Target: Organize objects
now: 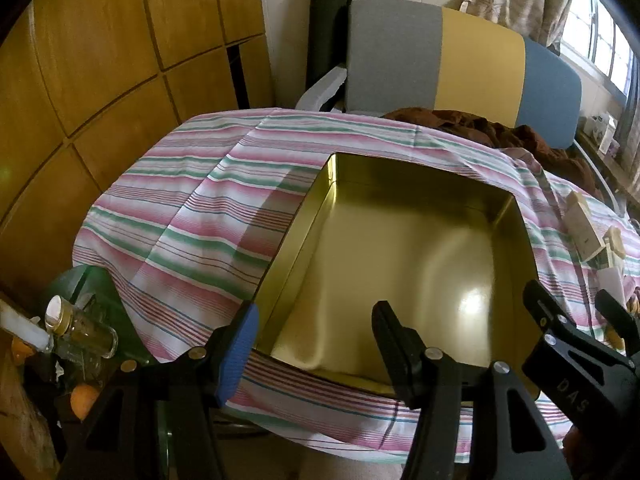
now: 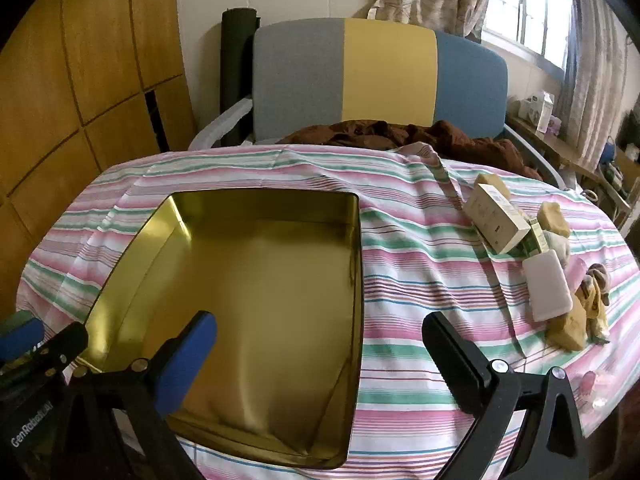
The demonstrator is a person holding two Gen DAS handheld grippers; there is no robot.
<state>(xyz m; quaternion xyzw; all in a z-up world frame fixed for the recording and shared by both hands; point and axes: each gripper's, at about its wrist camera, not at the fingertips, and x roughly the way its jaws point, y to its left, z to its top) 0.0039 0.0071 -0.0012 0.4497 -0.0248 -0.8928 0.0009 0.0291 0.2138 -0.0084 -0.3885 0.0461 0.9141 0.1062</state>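
An empty gold tin (image 1: 400, 256) (image 2: 256, 280) lies open on a pink, green and white striped cloth (image 1: 180, 200). My left gripper (image 1: 314, 344) hovers over the tin's near left corner with its jaws partly apart and nothing held. My right gripper (image 2: 320, 356) is open wide above the tin's near right side, also holding nothing. To the right of the tin lie a cream box (image 2: 496, 220), a white block (image 2: 548, 284), tan spongy chunks (image 2: 568, 328) and a small plush toy (image 2: 596, 292). Each gripper shows in the other's view: the right gripper (image 1: 576, 300) and the left gripper (image 2: 44, 338).
A chair with a grey, yellow and blue back (image 2: 380, 76) stands behind the table, brown fabric (image 2: 400, 132) on its seat. Wooden cabinet doors (image 2: 60, 80) fill the left. A glass bottle with a gold cap (image 1: 80, 332) and an orange (image 1: 82, 398) sit off the table's left edge.
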